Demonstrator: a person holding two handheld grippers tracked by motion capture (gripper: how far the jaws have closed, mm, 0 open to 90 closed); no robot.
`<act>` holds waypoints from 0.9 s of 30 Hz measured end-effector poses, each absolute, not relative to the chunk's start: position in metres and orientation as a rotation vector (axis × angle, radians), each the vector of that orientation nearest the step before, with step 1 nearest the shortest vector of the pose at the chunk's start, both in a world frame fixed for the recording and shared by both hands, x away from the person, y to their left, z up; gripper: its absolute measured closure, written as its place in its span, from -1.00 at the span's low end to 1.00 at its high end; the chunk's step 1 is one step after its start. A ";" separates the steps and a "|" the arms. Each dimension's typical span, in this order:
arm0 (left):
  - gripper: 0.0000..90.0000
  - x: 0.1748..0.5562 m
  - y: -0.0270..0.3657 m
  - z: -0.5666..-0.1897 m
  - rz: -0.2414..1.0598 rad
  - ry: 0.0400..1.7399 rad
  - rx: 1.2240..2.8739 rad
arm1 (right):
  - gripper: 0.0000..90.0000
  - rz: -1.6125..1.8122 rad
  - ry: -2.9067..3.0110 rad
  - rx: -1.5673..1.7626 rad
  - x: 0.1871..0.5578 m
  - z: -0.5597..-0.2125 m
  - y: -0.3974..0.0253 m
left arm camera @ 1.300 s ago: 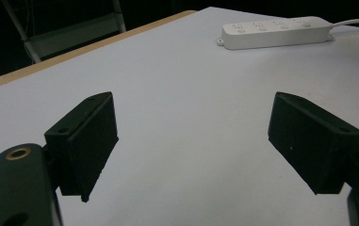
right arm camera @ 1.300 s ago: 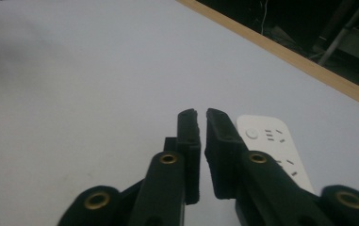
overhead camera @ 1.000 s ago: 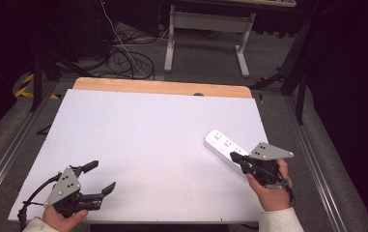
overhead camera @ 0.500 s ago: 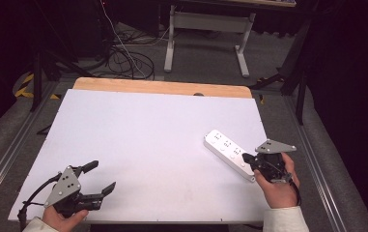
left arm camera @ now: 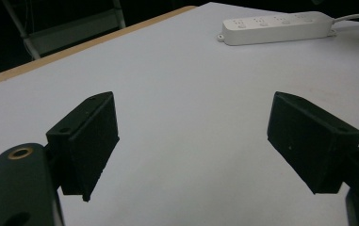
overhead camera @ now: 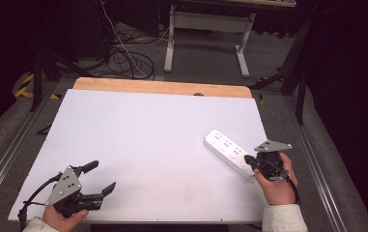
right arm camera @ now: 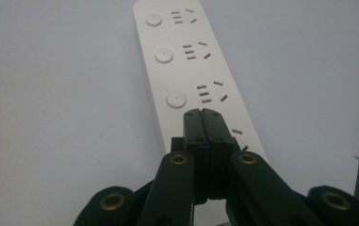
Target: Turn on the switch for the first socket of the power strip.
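Observation:
A white power strip (overhead camera: 226,151) lies at an angle on the right side of the white table (overhead camera: 148,135). In the right gripper view its round buttons and sockets (right arm camera: 179,66) run away from me. My right gripper (overhead camera: 248,162) is shut, jaws pressed flat together with nothing between them. Its tip (right arm camera: 202,115) is over the strip's near end, just past the third button; I cannot tell whether it touches. My left gripper (overhead camera: 99,179) rests near the front left corner, open wide (left arm camera: 191,127) and empty, pointing across the table toward the strip (left arm camera: 276,27).
The strip's white cable (left arm camera: 358,18) leaves its far end in the left gripper view. A wooden edge (overhead camera: 162,87) borders the table's far side. Beyond it are a desk frame (overhead camera: 205,29) and floor cables (overhead camera: 123,58). Grey floor flanks both sides.
My right hand has shifted slightly to the right, its shut tip staying at the strip's near end. The left gripper has not moved.

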State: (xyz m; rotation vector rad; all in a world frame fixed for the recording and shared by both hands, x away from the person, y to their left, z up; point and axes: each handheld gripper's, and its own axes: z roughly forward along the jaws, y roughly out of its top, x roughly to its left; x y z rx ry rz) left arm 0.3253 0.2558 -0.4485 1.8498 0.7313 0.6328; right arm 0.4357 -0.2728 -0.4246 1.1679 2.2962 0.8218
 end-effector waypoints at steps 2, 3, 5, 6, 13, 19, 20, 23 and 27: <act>-0.61 0.325 0.256 -0.449 0.633 0.731 1.850 | 1.00 0.819 2.297 1.171 0.437 -0.427 -0.273; -0.61 0.325 0.256 -0.448 0.634 0.731 1.850 | 1.00 0.811 2.304 1.175 0.438 -0.428 -0.273; -0.61 0.325 0.256 -0.448 0.633 0.733 1.852 | 1.00 0.806 2.303 1.178 0.439 -0.431 -0.273; -0.61 0.325 0.256 -0.448 0.633 0.733 1.852 | 1.00 0.806 2.307 1.183 0.439 -0.431 -0.272; -0.61 0.325 0.256 -0.449 0.628 0.733 1.854 | 1.00 0.789 2.328 1.187 0.441 -0.439 -0.271; -0.61 0.325 0.255 -0.449 0.623 0.739 1.852 | 1.00 0.777 2.331 1.187 0.442 -0.442 -0.269; -0.61 0.326 0.256 -0.449 0.628 0.736 1.854 | 1.00 0.780 2.334 1.186 0.442 -0.442 -0.269; -0.61 0.326 0.255 -0.449 0.624 0.739 1.852 | 1.00 0.781 2.335 1.184 0.443 -0.443 -0.270; -0.61 0.326 0.255 -0.449 0.625 0.739 1.852 | 1.00 0.780 2.332 1.190 0.443 -0.444 -0.269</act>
